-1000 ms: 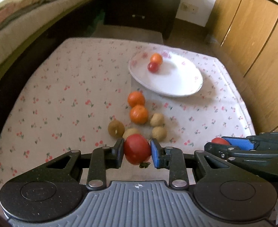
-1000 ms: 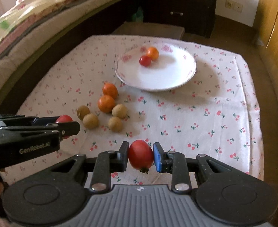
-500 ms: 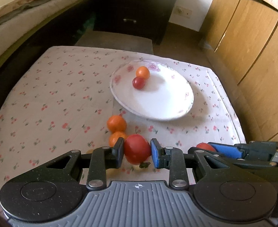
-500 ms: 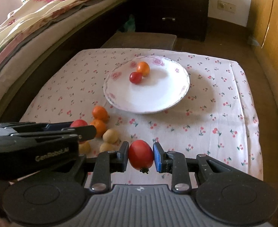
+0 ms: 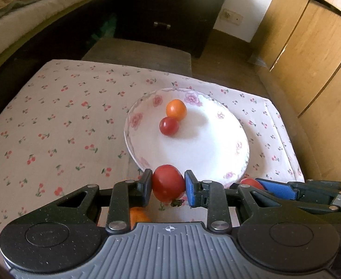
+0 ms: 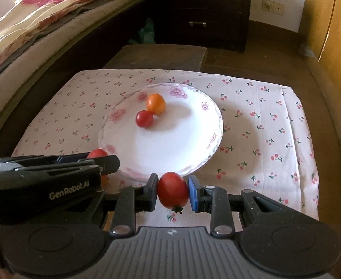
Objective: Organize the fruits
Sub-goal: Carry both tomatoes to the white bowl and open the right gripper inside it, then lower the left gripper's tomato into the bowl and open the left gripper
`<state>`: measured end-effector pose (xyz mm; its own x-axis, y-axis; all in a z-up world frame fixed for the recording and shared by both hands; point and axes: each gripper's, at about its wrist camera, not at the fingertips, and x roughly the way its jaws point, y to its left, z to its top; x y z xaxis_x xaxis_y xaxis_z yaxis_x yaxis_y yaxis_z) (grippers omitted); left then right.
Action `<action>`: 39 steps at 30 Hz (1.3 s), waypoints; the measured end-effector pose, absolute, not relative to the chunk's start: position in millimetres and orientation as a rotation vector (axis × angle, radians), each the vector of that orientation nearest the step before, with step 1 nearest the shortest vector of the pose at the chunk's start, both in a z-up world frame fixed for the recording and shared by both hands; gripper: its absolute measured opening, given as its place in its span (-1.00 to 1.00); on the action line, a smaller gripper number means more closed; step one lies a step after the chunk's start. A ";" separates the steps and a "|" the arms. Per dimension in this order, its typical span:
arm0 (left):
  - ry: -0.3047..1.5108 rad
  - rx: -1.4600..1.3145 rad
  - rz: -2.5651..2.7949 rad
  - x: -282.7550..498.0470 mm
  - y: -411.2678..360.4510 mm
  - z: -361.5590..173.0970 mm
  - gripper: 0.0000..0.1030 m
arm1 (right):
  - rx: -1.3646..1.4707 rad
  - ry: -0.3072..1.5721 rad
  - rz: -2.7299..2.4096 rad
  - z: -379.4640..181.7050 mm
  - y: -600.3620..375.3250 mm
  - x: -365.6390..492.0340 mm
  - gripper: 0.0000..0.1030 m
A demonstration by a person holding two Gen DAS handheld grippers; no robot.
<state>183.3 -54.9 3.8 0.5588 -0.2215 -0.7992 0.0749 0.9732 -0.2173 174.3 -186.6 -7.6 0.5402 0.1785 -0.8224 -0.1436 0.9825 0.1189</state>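
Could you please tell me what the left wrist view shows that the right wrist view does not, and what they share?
Only the left wrist view shows the orange fruit under the left gripper, whose jaws clamp a red tomato. Only the right wrist view shows the patterned bedding and the right gripper clamping its own tomato. Both show the plate holding a small orange fruit and a small red fruit.

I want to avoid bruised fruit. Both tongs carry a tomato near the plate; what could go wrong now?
1. The left tongs and right tongs are close together, so they may collide over the plate.
2. A released red tomato could roll on the plate into the small red tomato and orange tomato.
3. The other red tomato is pinched only at its sides and may slip out.
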 end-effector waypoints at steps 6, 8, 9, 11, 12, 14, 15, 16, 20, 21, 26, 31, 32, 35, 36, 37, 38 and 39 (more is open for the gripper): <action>0.962 -0.171 -0.179 198.7 -58.7 -0.8 -0.30 | 0.046 0.979 0.186 -11.0 -191.4 190.4 -0.43; 0.963 -0.168 -0.173 202.5 -59.5 -2.6 -0.30 | 0.046 0.980 0.191 -13.8 -191.2 195.5 -0.43; 0.966 -0.169 -0.168 204.4 -59.3 -4.1 -0.30 | 0.046 0.981 0.193 -15.4 -191.0 197.7 -0.43; 0.973 -0.175 -0.162 207.8 -58.7 -7.2 -0.30 | 0.044 0.984 0.195 -18.3 -190.5 201.2 -0.43; 0.976 -0.177 -0.160 209.6 -58.4 -8.7 -0.30 | 0.044 0.984 0.195 -19.6 -190.6 203.1 -0.43; 0.978 -0.183 -0.158 213.2 -57.9 -10.2 -0.30 | 0.048 0.978 0.192 -20.1 -191.1 206.2 -0.43; 0.978 -0.186 -0.158 214.1 -57.6 -10.4 -0.30 | 0.054 0.978 0.193 -20.6 -191.9 207.9 -0.43; 0.977 -0.188 -0.158 215.1 -57.4 -10.7 -0.30 | 0.059 0.978 0.194 -21.4 -192.6 209.6 -0.43; 0.983 -0.192 -0.151 217.6 -56.1 -13.1 -0.29 | 0.058 0.978 0.193 -23.9 -191.1 213.4 -0.43; 0.984 -0.192 -0.148 218.0 -55.8 -13.5 -0.29 | 0.056 0.979 0.194 -24.5 -190.2 214.4 -0.43; 0.985 -0.198 -0.140 219.7 -54.5 -14.3 -0.29 | 0.059 0.970 0.188 -24.0 -189.1 214.9 -0.41; 0.977 -0.203 -0.145 218.9 -54.3 -12.3 -0.26 | 0.069 0.956 0.181 -21.4 -191.5 214.9 -0.41; 0.974 -0.201 -0.144 218.8 -54.3 -11.6 -0.24 | 0.071 0.955 0.182 -21.1 -191.9 214.9 -0.41; 0.971 -0.206 -0.141 218.9 -53.0 -10.7 -0.18 | 0.077 0.946 0.181 -19.3 -193.0 214.4 -0.41; 0.970 -0.213 -0.141 218.8 -52.2 -10.1 -0.18 | 0.082 0.943 0.181 -18.3 -193.4 214.2 -0.41; 0.968 -0.220 -0.141 218.5 -51.7 -8.8 -0.17 | 0.087 0.938 0.182 -17.1 -193.7 214.2 -0.41; 0.963 -0.224 -0.141 218.1 -51.3 -7.1 -0.15 | 0.091 0.934 0.182 -15.7 -194.0 214.2 -0.41; 0.959 -0.225 -0.141 217.9 -50.8 -5.9 -0.14 | 0.094 0.931 0.183 -14.4 -194.5 214.0 -0.41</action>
